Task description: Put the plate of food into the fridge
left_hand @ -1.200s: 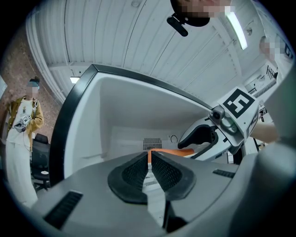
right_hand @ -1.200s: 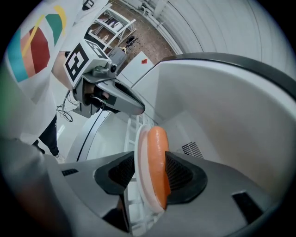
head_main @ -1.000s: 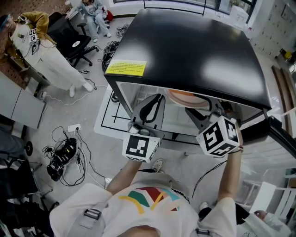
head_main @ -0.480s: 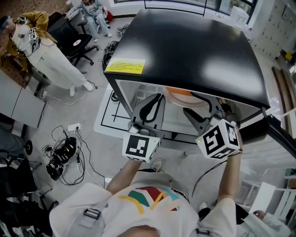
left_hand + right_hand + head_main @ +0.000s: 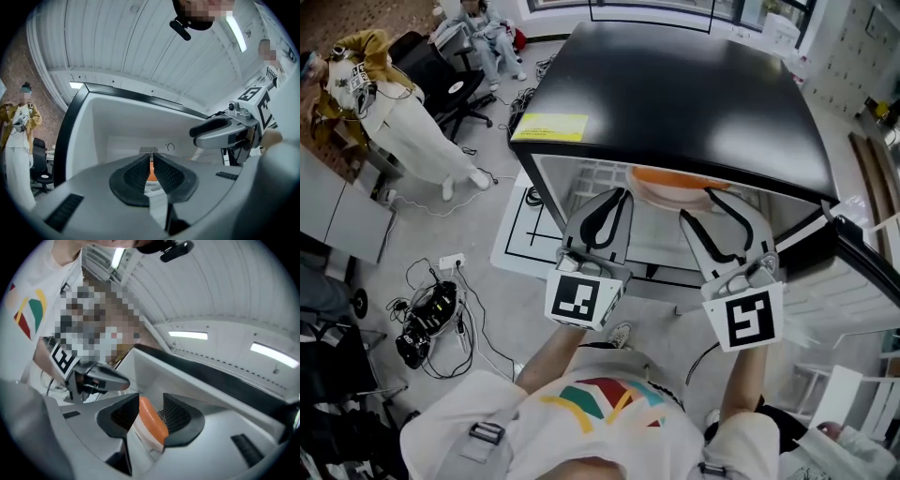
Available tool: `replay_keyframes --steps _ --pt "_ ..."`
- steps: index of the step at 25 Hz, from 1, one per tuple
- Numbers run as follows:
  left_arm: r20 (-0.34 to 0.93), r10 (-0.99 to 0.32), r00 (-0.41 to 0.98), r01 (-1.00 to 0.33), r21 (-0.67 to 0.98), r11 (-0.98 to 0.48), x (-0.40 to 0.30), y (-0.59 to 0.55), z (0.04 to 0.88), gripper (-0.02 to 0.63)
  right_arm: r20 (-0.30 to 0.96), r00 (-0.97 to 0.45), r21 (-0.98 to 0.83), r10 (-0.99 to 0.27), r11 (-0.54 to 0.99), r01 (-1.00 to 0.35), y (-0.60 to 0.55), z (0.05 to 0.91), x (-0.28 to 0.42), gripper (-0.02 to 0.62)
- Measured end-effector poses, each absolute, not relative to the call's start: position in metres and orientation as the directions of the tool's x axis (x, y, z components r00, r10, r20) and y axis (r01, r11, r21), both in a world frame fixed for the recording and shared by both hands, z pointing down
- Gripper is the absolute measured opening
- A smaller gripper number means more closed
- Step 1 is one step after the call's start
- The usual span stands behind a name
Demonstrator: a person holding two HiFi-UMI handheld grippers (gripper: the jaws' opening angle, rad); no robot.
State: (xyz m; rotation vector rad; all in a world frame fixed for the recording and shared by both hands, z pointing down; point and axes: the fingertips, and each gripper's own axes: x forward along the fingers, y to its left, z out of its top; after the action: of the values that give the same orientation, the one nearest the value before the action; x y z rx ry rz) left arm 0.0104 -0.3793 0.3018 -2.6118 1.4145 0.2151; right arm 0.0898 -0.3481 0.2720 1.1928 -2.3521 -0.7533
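The plate [image 5: 670,181], orange-rimmed, sits just inside the open fridge [image 5: 694,94], under its black top; any food on it is hidden. My left gripper [image 5: 623,194] reaches to the plate's left edge. In the left gripper view its jaws [image 5: 151,161] are drawn tight, with a sliver of the orange rim [image 5: 151,172] between the pads. My right gripper [image 5: 705,199] is at the plate's right side. In the right gripper view the rim [image 5: 152,420] lies slantwise between its jaws [image 5: 150,411], with gaps beside it. Those jaws have just been closing a little.
The fridge door [image 5: 862,281] stands open at the right. A yellow label [image 5: 551,127] marks the fridge's top left corner. Two people [image 5: 394,103] and an office chair [image 5: 455,89] are at the upper left. Cables and a device [image 5: 427,319] lie on the floor at the left.
My right gripper has risen and rolled, so its marker cube now faces the head camera squarely. The left gripper has stayed in place. The plate stays just inside the fridge.
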Motion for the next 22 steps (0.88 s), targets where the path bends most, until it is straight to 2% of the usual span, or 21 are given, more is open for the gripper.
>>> replay_keyframes --steps 3,7,10,14,22 --pt "-0.21 -0.812 0.545 -0.837 -0.078 -0.542 0.013 -0.37 0.299 0.029 -0.113 -0.498 0.389 -0.86 0.422 -0.818 -0.332 0.255 0.105 0.131" --pt "-0.218 -0.81 0.545 -0.837 -0.077 -0.542 0.015 -0.354 0.296 0.029 -0.231 -0.4 0.167 -0.887 0.369 -0.914 -0.305 0.26 0.127 0.0" --pt "-0.215 -0.81 0.546 -0.836 -0.073 -0.544 0.017 -0.339 0.297 0.029 -0.211 -0.306 0.016 -0.929 0.309 -0.951 -0.291 0.279 0.14 0.0" --pt "-0.196 -0.8 0.567 -0.822 -0.079 -0.563 0.022 -0.317 0.307 0.029 -0.177 -0.211 -0.084 -0.961 0.229 -0.97 -0.265 0.305 0.151 0.0" --pt "-0.154 -0.817 0.556 -0.831 -0.07 -0.552 0.021 -0.279 0.32 0.029 -0.168 -0.218 -0.072 -0.961 0.233 -0.97 -0.223 0.321 0.155 0.0"
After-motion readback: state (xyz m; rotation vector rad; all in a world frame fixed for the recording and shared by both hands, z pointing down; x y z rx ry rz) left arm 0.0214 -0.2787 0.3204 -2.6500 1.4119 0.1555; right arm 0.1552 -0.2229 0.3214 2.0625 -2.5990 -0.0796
